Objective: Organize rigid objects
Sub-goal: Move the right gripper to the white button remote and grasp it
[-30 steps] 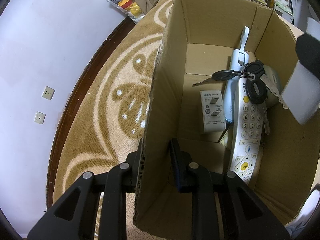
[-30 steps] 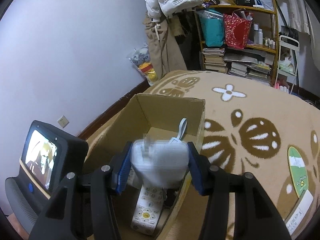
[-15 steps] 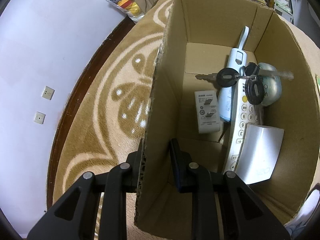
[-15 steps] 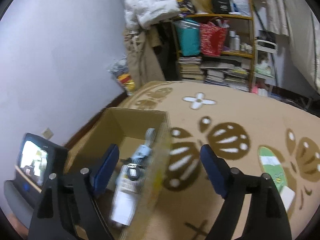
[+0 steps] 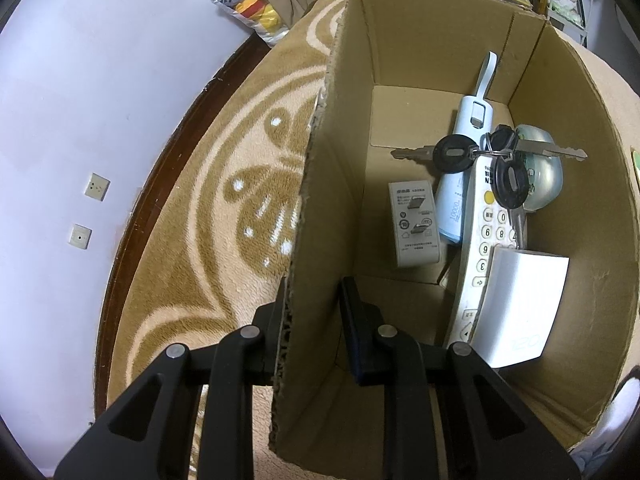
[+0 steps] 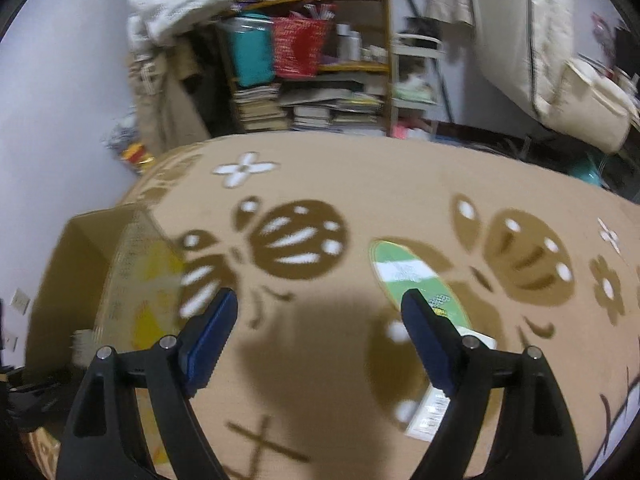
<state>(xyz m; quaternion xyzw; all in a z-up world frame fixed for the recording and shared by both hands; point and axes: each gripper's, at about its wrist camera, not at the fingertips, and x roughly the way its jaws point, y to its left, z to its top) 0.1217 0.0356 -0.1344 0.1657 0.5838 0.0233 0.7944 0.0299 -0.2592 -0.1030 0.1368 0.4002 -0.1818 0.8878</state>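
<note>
My left gripper (image 5: 314,312) is shut on the left wall of the cardboard box (image 5: 328,184), one finger outside and one inside. Inside the box lie a white charger (image 5: 416,228), a pale blue power bank (image 5: 466,168), a white remote (image 5: 484,256), a bunch of black-headed keys (image 5: 486,160), a grey-green mouse (image 5: 544,176) and a white block (image 5: 520,308) resting on the remote. My right gripper (image 6: 320,320) stands open and empty over the carpet, to the right of the cardboard box (image 6: 88,280).
A green and white flat object (image 6: 412,276) lies on the beige patterned carpet (image 6: 360,184) just beyond my right finger, with a white packet (image 6: 430,412) under it. Shelves of books and bags (image 6: 304,80) line the far wall. A toy bag (image 5: 248,4) leans by the wall.
The white block left my right gripper and landed in the box on the remote. The right gripper opened wide and swung right, away from the box. The left gripper stayed still.
</note>
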